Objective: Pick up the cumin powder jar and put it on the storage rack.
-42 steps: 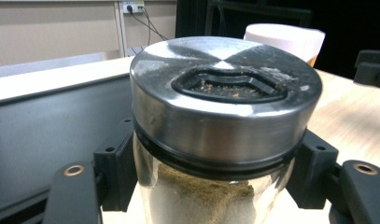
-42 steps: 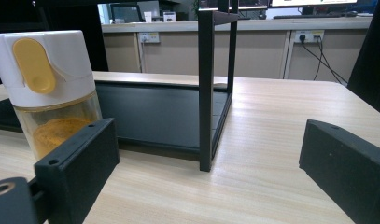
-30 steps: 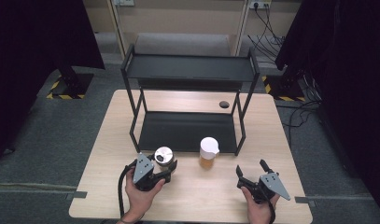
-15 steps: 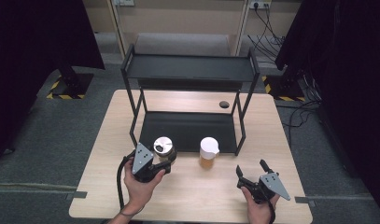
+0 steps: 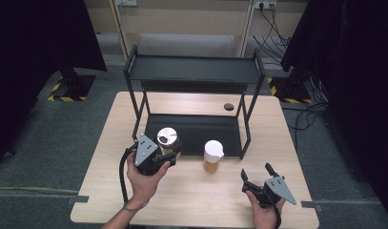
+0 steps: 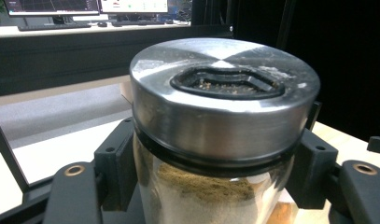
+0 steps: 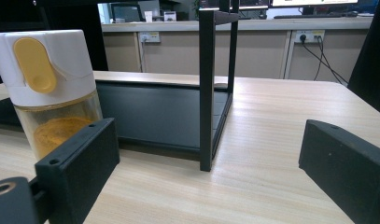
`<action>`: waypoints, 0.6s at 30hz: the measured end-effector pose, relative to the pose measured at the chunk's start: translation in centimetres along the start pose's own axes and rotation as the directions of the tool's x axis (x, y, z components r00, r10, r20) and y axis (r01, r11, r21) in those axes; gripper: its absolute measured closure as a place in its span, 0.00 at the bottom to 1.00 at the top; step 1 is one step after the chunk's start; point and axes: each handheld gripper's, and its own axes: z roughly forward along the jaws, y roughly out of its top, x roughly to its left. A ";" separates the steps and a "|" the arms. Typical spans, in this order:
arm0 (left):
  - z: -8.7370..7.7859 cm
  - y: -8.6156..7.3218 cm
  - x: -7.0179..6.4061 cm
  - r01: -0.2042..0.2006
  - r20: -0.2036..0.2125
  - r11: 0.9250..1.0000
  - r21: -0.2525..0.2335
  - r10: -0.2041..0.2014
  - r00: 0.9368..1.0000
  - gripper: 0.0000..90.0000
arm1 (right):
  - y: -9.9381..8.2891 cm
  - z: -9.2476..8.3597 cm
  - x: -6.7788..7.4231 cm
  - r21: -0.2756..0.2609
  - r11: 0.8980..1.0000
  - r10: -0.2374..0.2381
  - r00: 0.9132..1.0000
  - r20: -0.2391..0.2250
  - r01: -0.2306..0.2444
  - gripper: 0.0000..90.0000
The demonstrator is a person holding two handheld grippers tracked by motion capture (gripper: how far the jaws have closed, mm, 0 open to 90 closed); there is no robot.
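Observation:
My left gripper (image 5: pixel 168 153) is shut on a glass spice jar (image 5: pixel 168 139) with a round steel lid, held above the table just in front of the rack's lower shelf (image 5: pixel 196 127). Brownish powder shows inside the jar (image 6: pixel 211 186), and the jaws press on its sides below the lid. A second jar (image 5: pixel 213 155) with a white cap and orange powder stands on the table in front of the shelf; it appears at the left as the same jar (image 7: pixel 52 88) in the right gripper view. My right gripper (image 5: pixel 258 177) rests open near the table's front right, nothing between its jaws.
A black two-tier metal rack (image 5: pixel 194 71) stands at the middle back of the wooden table (image 5: pixel 296 143). Its front right post (image 7: pixel 206 93) rises just ahead of the right gripper. A dark round hole (image 5: pixel 228 106) marks the tabletop behind the rack.
The left gripper has lifted the steel-lidded jar upward and slightly toward the rack. The right gripper and the white-capped jar have stayed where they were.

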 end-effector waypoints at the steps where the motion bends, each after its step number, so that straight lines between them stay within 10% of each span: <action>1: 0.1 0.3 0.0 -0.002 -0.002 1.000 -0.005 0.002 1.000 0.34 | 0.0 0.0 0.0 -0.001 1.000 0.000 1.000 0.000 0.000 0.06; 18: 1.0 3.7 -0.4 -0.022 -0.017 0.999 -0.031 0.022 1.000 0.34 | 0.0 0.0 0.0 0.000 1.000 0.000 1.000 -0.002 0.000 0.06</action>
